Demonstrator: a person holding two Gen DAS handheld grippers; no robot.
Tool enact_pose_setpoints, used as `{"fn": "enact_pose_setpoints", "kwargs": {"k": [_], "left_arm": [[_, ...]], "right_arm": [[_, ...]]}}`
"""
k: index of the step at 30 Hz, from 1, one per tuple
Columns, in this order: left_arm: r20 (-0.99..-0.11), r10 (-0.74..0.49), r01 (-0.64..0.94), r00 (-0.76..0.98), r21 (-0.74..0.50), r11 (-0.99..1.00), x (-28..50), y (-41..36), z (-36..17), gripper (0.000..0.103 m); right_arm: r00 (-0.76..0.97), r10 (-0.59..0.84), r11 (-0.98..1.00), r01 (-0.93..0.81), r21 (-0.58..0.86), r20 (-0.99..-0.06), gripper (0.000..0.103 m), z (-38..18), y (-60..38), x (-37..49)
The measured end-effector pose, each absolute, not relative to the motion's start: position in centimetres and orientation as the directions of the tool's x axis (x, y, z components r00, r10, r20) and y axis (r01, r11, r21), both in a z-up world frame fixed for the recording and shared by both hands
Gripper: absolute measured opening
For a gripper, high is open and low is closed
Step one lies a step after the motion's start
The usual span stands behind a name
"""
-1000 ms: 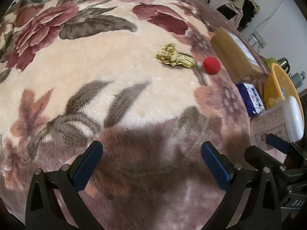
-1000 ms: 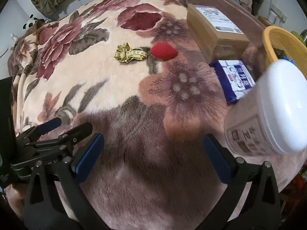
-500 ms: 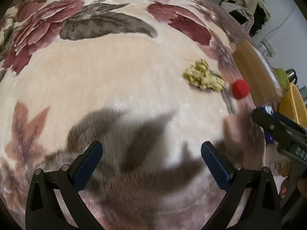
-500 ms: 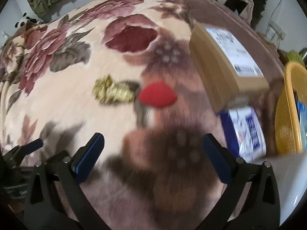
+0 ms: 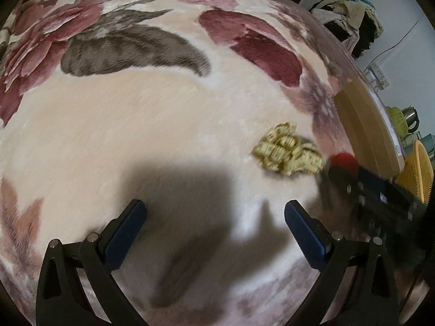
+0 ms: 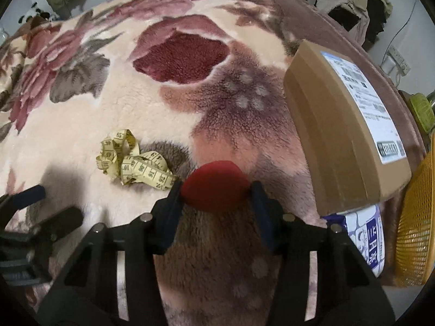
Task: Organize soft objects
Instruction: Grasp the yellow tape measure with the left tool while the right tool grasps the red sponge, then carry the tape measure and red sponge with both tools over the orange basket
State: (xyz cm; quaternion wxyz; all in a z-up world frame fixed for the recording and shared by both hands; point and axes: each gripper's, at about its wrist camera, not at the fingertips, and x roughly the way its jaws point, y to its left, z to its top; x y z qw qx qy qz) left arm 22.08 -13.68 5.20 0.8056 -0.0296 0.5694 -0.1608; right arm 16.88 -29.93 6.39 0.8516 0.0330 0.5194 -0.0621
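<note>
On the left, the left hand-held gripper (image 5: 214,225) hangs just above the plush floral blanket (image 5: 136,125) in cream, maroon and grey that covers the bed, its blue-padded fingers spread wide with nothing between them and its shadow falling on the pile below. In the right wrist view its black frame and blue tips show at the lower left edge.

Right of it lies the crumpled yellow cloth measuring tape (image 6: 133,163), loosely looped in a small heap on the cream part of the blanket; it looks blurred in the left wrist view (image 5: 288,154).

Just right of the tape sits the red soft sponge ball (image 6: 214,186), resting on a brownish patch of the blanket. The right hand-held gripper (image 6: 216,190) has its two blue pads pressed against the ball's left and right sides, pinching it. In the left wrist view only the ball's top (image 5: 344,159) peeks over that gripper's dark arm.

Further right, a brown cardboard parcel with a white shipping label (image 6: 345,135) lies on the blanket, well apart from the ball. Below it a blue and white printed packet (image 6: 367,239) shows, its upper end hidden behind the parcel's near corner. At the far right edge is an orange-yellow plastic mesh basket (image 6: 413,231).
</note>
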Motion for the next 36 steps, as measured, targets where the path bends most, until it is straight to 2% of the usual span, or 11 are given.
{"fn": "enact_pose_setpoints", "kwargs": {"k": [8,10,11,13,15,16,17,18,21,36], "left_arm": [[-0.878,-0.352,0.188,0.323,-0.305,0.934,24.7,-17.5,5.1,0.098],[-0.872,-0.364,0.174,0.326,-0.323,0.930,25.2,-18.4,4.9,0.091],[-0.875,-0.359,0.165,0.325,-0.321,0.932,25.4,-19.0,4.7,0.085],[-0.885,-0.348,0.158,0.311,-0.313,0.937,25.8,-20.1,4.0,0.079],[-0.891,-0.340,0.174,0.303,-0.299,0.938,25.5,-20.7,3.7,0.049],[-0.889,-0.336,0.185,0.311,-0.290,0.939,25.3,-20.7,3.8,0.048],[-0.885,-0.338,0.191,0.318,-0.290,0.938,25.1,-20.5,4.0,0.039],[-0.884,-0.341,0.197,0.319,-0.290,0.937,24.8,-20.2,4.3,0.036],[-0.880,-0.346,0.202,0.325,-0.293,0.935,24.0,-18.9,5.3,0.033],[-0.912,-0.263,0.228,0.315,-0.196,0.954,14.3,-11.2,8.8,0.032]], "right_arm": [[0.465,-0.021,0.990,0.133,0.047,-0.885,0.049,6.6,-29.9,15.1],[0.464,-0.017,0.990,0.132,0.050,-0.886,0.049,6.5,-29.9,15.2],[0.463,-0.016,0.990,0.130,0.050,-0.886,0.049,6.4,-29.9,15.1],[0.462,-0.014,0.991,0.127,0.051,-0.887,0.049,6.2,-29.8,15.0],[0.462,-0.008,0.990,0.126,0.057,-0.887,0.050,6.1,-29.9,14.8],[0.462,-0.006,0.990,0.126,0.059,-0.887,0.050,6.0,-29.9,14.8],[0.463,-0.003,0.990,0.126,0.062,-0.886,0.050,6.1,-29.9,14.7],[0.465,-0.001,0.990,0.125,0.065,-0.885,0.050,6.1,-29.9,14.6],[0.468,0.016,0.988,0.127,0.085,-0.884,0.050,6.3,-29.7,14.3],[0.468,0.101,0.986,0.069,0.150,-0.878,0.049,9.0,-24.7,7.7]]}}
